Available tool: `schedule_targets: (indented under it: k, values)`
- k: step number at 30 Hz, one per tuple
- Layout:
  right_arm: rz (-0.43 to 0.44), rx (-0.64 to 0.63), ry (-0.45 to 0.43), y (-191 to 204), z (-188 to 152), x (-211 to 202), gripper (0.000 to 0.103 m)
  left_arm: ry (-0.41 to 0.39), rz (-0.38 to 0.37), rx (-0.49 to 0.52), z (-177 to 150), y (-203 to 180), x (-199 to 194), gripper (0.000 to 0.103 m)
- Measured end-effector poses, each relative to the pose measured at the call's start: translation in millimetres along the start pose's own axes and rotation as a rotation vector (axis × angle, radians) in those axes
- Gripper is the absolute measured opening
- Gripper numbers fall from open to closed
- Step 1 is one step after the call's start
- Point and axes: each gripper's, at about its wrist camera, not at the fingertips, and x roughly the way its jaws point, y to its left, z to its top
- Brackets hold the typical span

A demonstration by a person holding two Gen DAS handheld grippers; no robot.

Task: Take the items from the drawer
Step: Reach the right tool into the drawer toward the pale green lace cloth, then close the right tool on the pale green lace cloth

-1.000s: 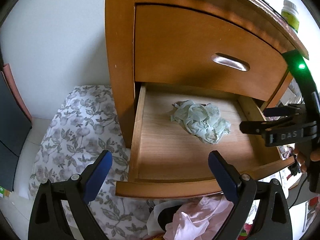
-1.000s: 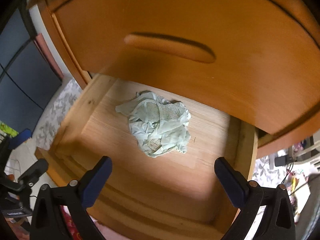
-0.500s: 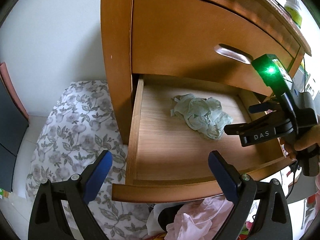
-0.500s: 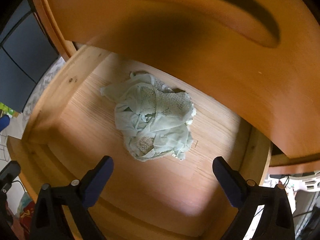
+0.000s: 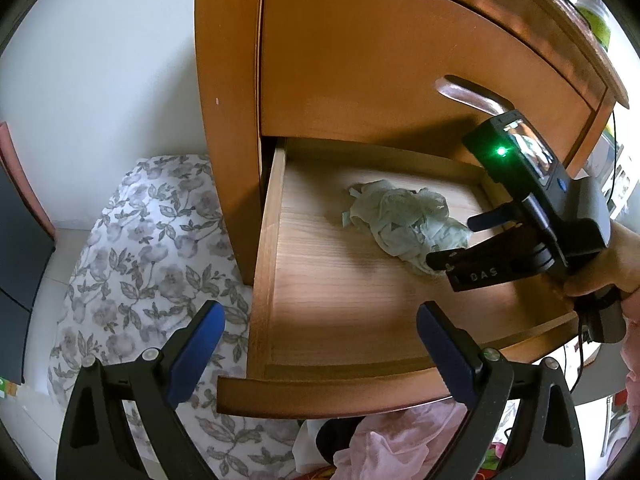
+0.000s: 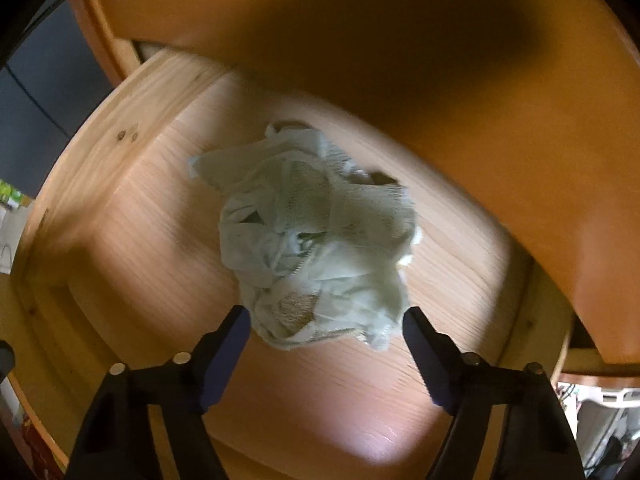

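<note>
A crumpled pale green lacy cloth (image 5: 404, 220) (image 6: 316, 236) lies in the open wooden drawer (image 5: 272, 240) (image 6: 100, 168), towards its back right. My right gripper (image 6: 324, 320) (image 5: 460, 240) points steeply down into the drawer and its jaws are closing. The near end of the cloth sits between its blue fingertips (image 6: 236, 328), which reach the cloth's edges without squeezing it. My left gripper (image 5: 320, 332) hovers open and empty over the drawer's front edge. A person's hand (image 5: 616, 264) holds the right gripper.
The shut upper drawer with its metal handle (image 5: 468, 94) overhangs the cloth closely. A green-capped bottle (image 5: 596, 16) stands on the cabinet top. Floral fabric (image 5: 140, 240) lies left of the cabinet, pink clothing (image 5: 400, 448) below the drawer front.
My right gripper came down into the drawer onto the cloth, and its fingers drew inward around the cloth's near end. The left gripper barely moved. The cloth lies where it was.
</note>
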Motion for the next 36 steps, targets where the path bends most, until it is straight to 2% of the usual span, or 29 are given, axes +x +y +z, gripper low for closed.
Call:
schedule_targets:
  k: [11, 16, 21, 23, 30, 36]
  values:
    - [0.043, -0.081, 0.060, 31.1, 19.5, 20.8, 0.057, 0.007, -0.011, 0.000, -1.6, 0.0, 4.0, 0.097]
    - [0.055, -0.084, 0.067, 36.9, 23.7, 22.6, 0.043, 0.007, -0.015, -0.006, -1.4, 2.3, 4.1, 0.097]
    - [0.082, -0.043, 0.071, 29.8, 26.8, 23.2, 0.034, 0.005, -0.019, -0.011, -2.0, 2.7, 2.3, 0.097]
    - [0.090, -0.030, 0.073, 15.2, 23.8, 22.0, 0.030, 0.005, -0.020, -0.013, -2.1, 4.3, 2.6, 0.097]
    - [0.089, -0.003, 0.074, -1.0, 19.9, 16.4, 0.008, 0.004, -0.025, -0.021, -1.5, 6.6, 1.4, 0.097]
    - [0.092, -0.009, 0.051, -4.0, 14.4, 1.7, 0.005, 0.003, -0.026, -0.023, -1.7, 7.1, -1.1, 0.097]
